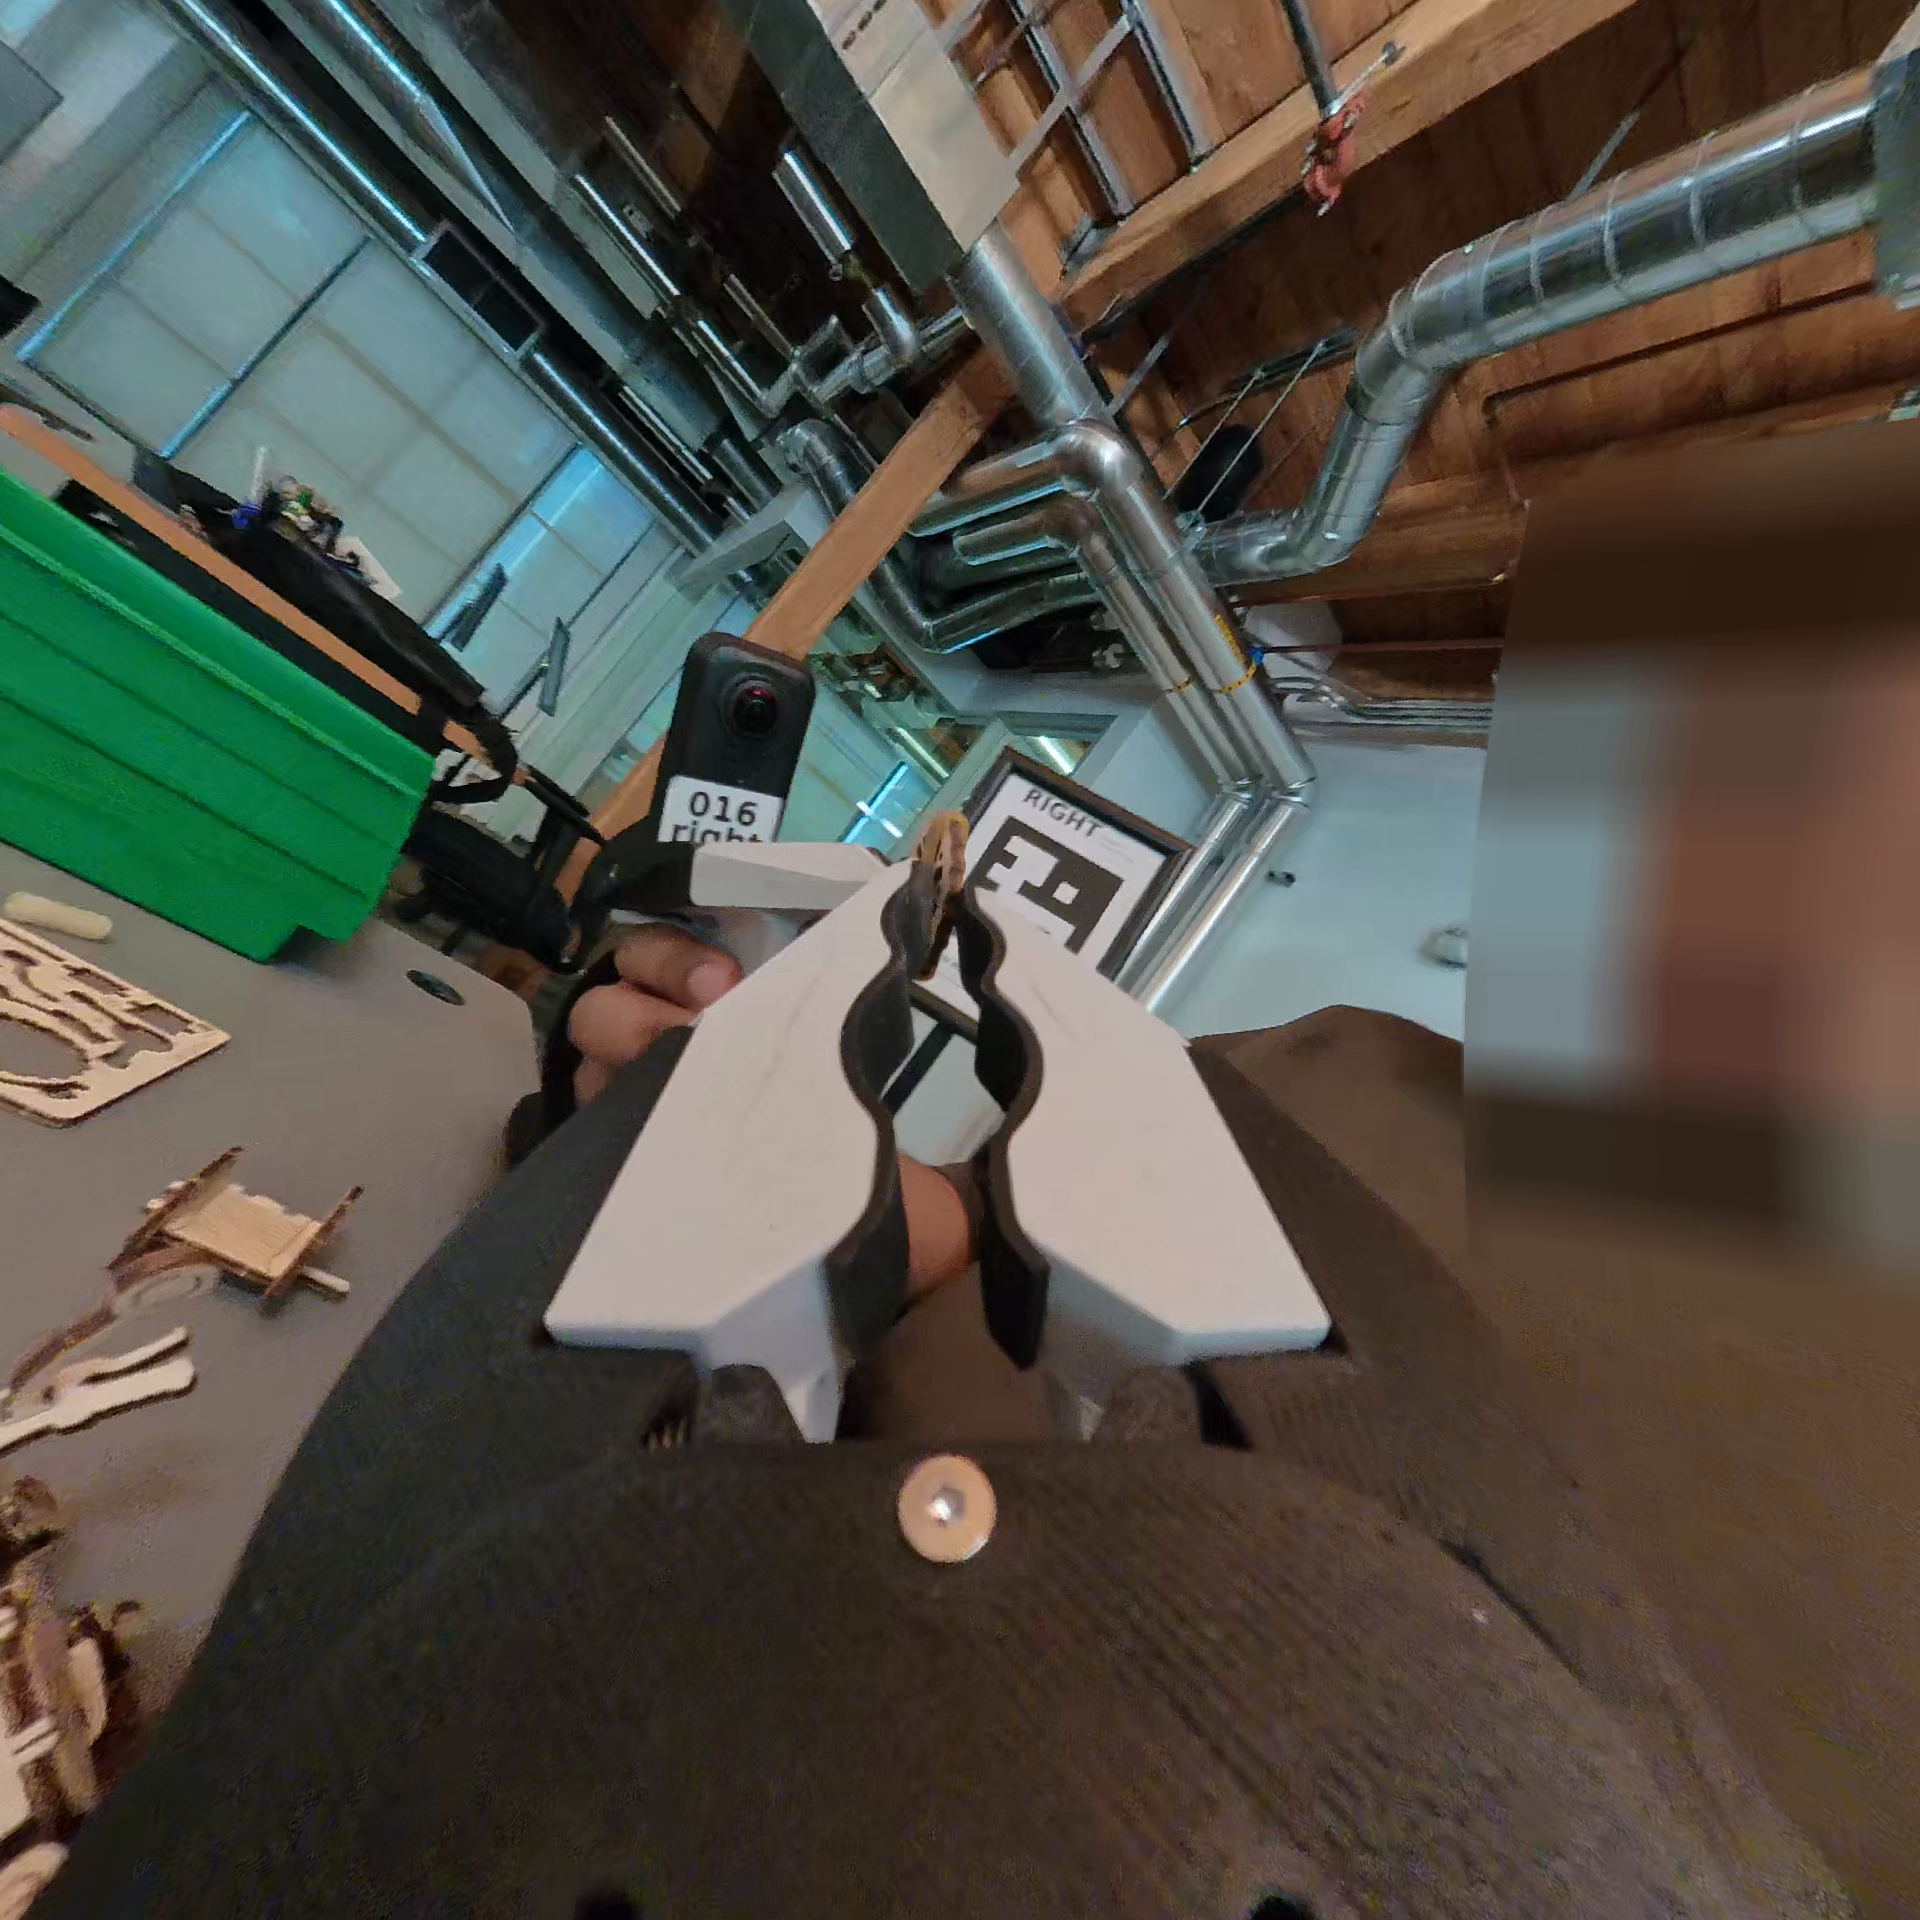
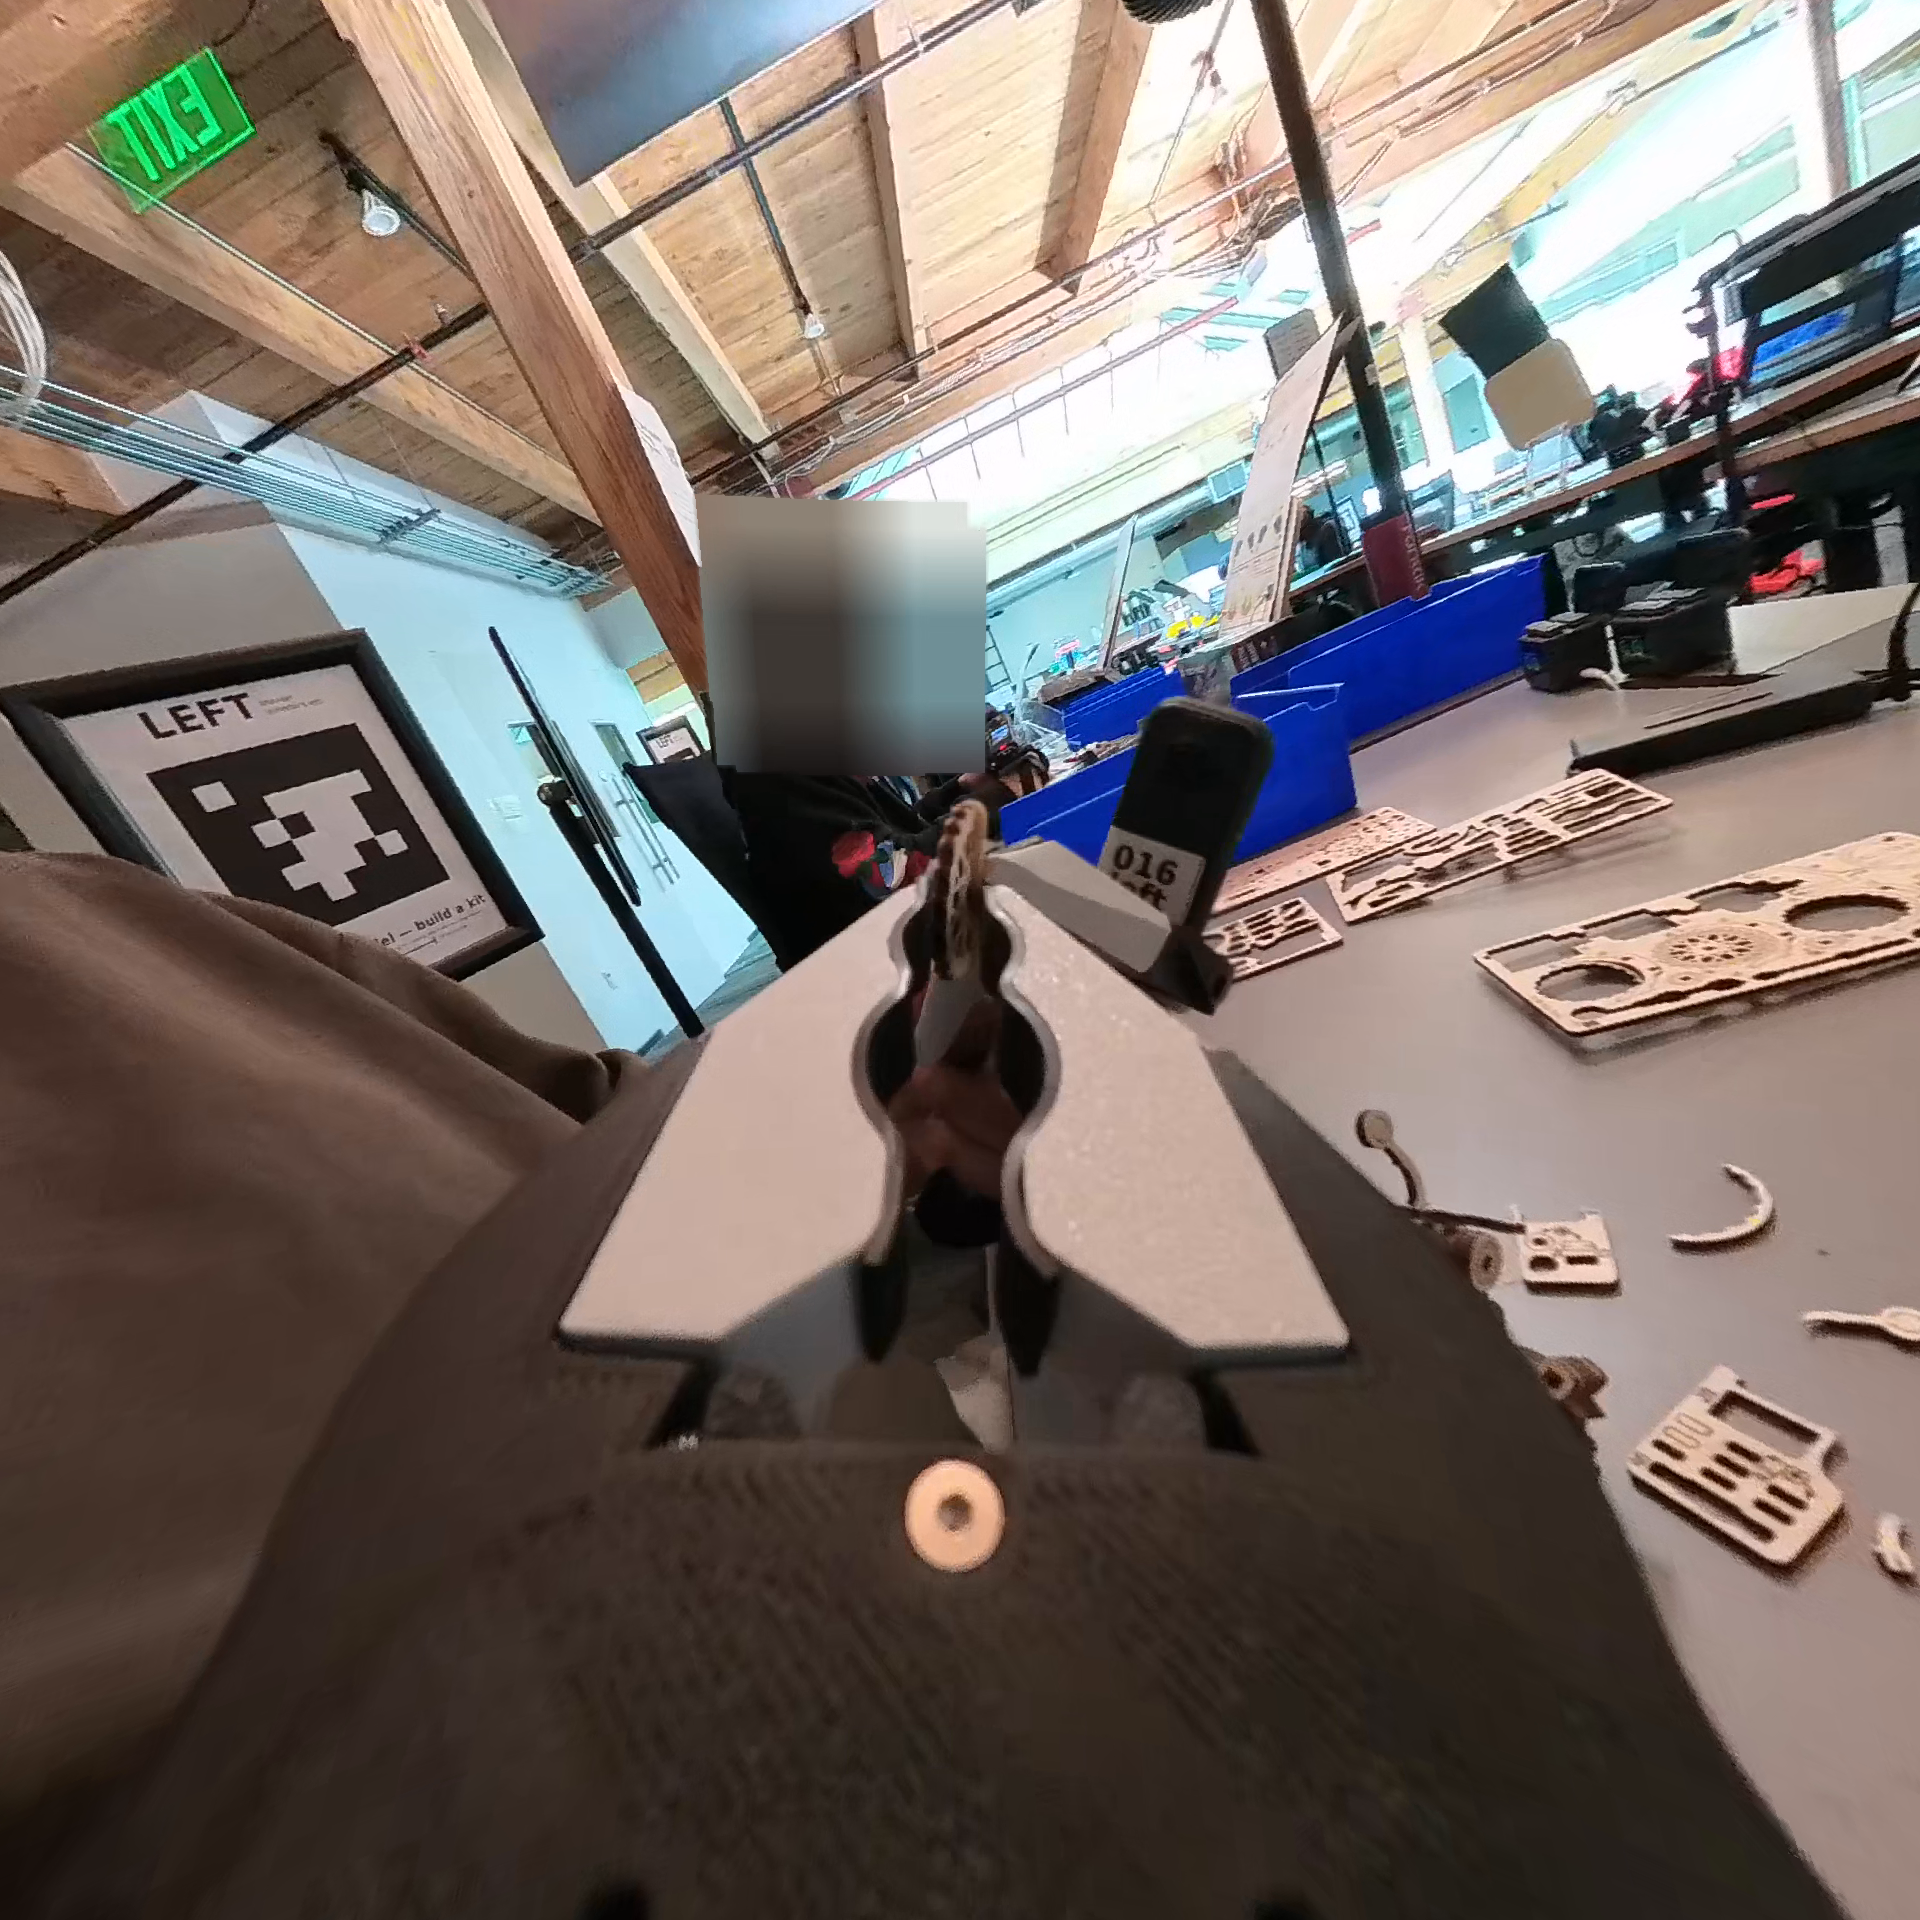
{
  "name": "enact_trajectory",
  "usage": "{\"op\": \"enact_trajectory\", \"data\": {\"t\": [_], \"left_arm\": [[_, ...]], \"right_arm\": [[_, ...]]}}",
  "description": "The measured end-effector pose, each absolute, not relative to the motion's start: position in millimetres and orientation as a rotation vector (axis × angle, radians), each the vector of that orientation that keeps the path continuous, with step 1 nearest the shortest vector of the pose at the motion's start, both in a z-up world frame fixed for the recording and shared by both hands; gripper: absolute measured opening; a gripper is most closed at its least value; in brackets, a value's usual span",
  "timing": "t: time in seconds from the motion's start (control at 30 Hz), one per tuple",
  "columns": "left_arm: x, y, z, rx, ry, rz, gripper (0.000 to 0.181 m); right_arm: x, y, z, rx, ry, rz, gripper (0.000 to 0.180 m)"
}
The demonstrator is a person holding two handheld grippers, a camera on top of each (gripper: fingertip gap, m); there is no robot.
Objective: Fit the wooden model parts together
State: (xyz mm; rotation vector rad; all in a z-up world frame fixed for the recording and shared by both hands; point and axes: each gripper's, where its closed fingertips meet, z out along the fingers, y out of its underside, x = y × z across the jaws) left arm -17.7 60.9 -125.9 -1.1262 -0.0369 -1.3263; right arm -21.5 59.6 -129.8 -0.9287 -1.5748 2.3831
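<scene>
My left gripper [image 1: 935,909] is raised above the table, tilted upward, and is shut on a small thin wooden part [image 1: 940,857] that sticks out past its tips. My right gripper [image 2: 958,914] is also raised and shut on a small wooden part [image 2: 961,873] with pale and dark edges. The two grippers meet tip to tip: the right gripper's white finger [image 1: 774,878] lies just left of the left tips, and the left gripper's finger [image 2: 1081,899] lies just right of the right tips. Whether the two parts touch is hidden.
A grey table [image 2: 1558,1091] holds several laser-cut wooden sheets [image 2: 1704,951] and loose small parts [image 2: 1735,1475]. In the left wrist view a partly built wooden piece [image 1: 249,1231] and a cut-out sheet [image 1: 83,1029] lie at left, before a green bin [image 1: 187,727]. Blue bins [image 2: 1288,748] stand behind. Both grippers' tips are close together, under 4 cm apart.
</scene>
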Motion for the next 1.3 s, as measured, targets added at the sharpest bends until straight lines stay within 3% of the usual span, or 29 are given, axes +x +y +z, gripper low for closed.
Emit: {"op": "enact_trajectory", "data": {"t": [0.2, 0.3, 0.47, 1.03, 1.2, 1.3], "left_arm": [[-24, 70, -128, -1.135, -0.108, -1.221, 0.006], [-36, 81, -139, -1.256, -0.146, -0.890, 0.024], [-44, 77, -129, -1.272, -0.131, -0.455, 0.003], [-38, 80, -128, -1.343, -0.172, -0.345, 0.001], [-52, 75, -128, -1.323, -0.208, -0.273, 0.019], [-53, 75, -130, -1.338, -0.190, -0.257, 0.020]], "right_arm": [[-29, 71, -130, -0.968, -1.526, 2.340, 0.002], [-33, 82, -125, -0.991, -1.440, 2.288, 0.002], [-39, 96, -124, -1.015, -1.340, 2.142, 0.002], [-47, 81, -132, -0.890, -1.405, 1.631, 0.003], [-48, 81, -132, -0.838, -1.399, 1.510, 0.002], [-47, 89, -127, -0.769, -1.372, 1.338, 0.003]]}}
